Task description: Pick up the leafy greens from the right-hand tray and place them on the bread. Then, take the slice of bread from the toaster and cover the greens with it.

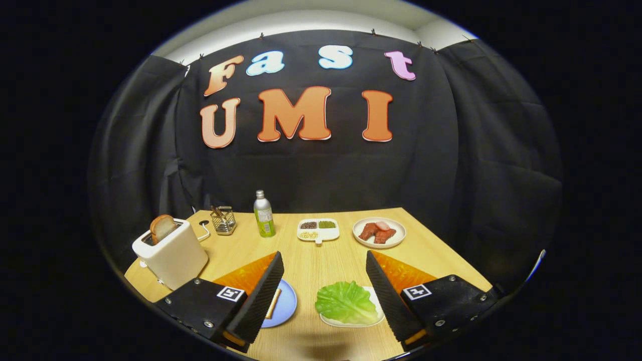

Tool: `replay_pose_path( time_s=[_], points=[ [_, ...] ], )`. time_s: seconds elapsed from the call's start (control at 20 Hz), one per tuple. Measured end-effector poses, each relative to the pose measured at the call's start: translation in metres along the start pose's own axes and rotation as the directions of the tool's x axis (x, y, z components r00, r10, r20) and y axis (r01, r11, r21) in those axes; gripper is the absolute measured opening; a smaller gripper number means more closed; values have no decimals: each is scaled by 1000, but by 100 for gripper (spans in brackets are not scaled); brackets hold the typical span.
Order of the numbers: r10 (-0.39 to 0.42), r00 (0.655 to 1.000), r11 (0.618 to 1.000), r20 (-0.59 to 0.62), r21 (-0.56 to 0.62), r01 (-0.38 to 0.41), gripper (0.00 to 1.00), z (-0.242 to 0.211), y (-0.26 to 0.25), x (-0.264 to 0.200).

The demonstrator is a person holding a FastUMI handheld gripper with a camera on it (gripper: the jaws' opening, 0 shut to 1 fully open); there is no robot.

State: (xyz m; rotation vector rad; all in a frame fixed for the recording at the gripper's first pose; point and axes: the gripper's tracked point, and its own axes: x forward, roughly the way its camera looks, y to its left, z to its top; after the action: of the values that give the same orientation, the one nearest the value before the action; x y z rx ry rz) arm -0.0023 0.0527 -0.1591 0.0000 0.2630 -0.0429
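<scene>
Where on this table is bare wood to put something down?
Bare wood runs up the table between the open hand-held gripper fingers, from the leafy greens to the divided dish. More lies beyond the meat plate. Around toaster, rack and bottle it is crowded.

Toaster [172, 258] left of bottle [264, 214], sectioned dish [318, 230], then meat plate [378, 232] rightmost
</scene>
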Motion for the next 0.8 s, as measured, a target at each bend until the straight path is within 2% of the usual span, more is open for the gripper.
replay_pose_path(
  time_s=[0.4,0.8],
  points=[
    [-25,976,999,-215,31,32,99,-97,-28,56],
    [-63,943,998,-325,-25,58,99,-145,-45,80]
  ],
)
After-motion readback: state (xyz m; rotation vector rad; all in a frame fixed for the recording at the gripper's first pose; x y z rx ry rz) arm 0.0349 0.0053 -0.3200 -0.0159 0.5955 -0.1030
